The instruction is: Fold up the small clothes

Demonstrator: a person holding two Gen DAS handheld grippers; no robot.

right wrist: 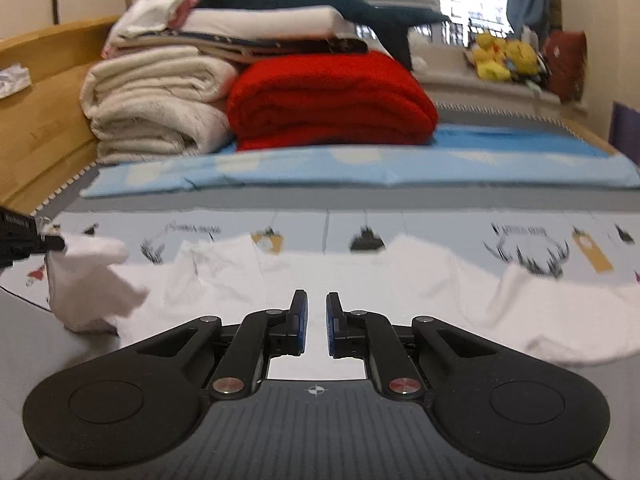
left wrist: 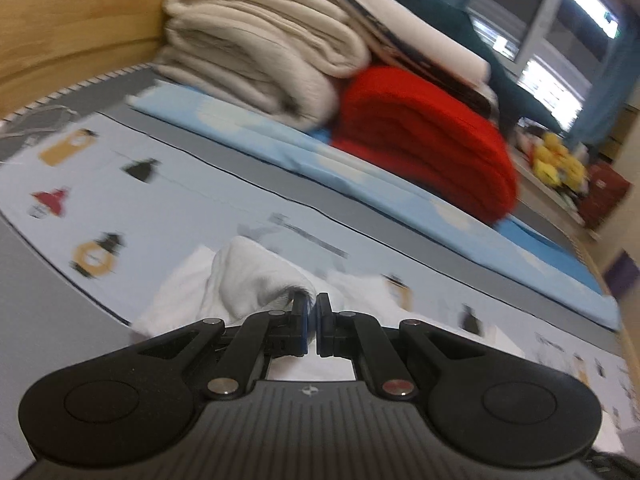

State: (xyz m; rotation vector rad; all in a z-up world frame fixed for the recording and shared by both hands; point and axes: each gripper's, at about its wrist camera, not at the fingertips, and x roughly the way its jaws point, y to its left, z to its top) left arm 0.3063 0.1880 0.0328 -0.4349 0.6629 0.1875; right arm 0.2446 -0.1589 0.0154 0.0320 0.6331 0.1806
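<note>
A small white garment (right wrist: 360,280) lies spread across the patterned sheet (right wrist: 440,226) on the bed. My left gripper (left wrist: 313,304) is shut on a bunched corner of the white garment (left wrist: 248,276) and holds it lifted. In the right wrist view the left gripper (right wrist: 56,242) shows at the far left edge with the raised white corner (right wrist: 92,272) hanging from it. My right gripper (right wrist: 316,300) hovers just above the garment's middle, its jaws slightly apart and nothing between them.
At the back of the bed a red folded blanket (right wrist: 332,100) sits beside a cream folded blanket (right wrist: 156,108), with more folded linens (right wrist: 256,28) stacked on top. A light blue pad (right wrist: 360,164) lies under them. A wooden headboard (right wrist: 44,112) stands left. Yellow plush toys (right wrist: 504,58) sit by the window.
</note>
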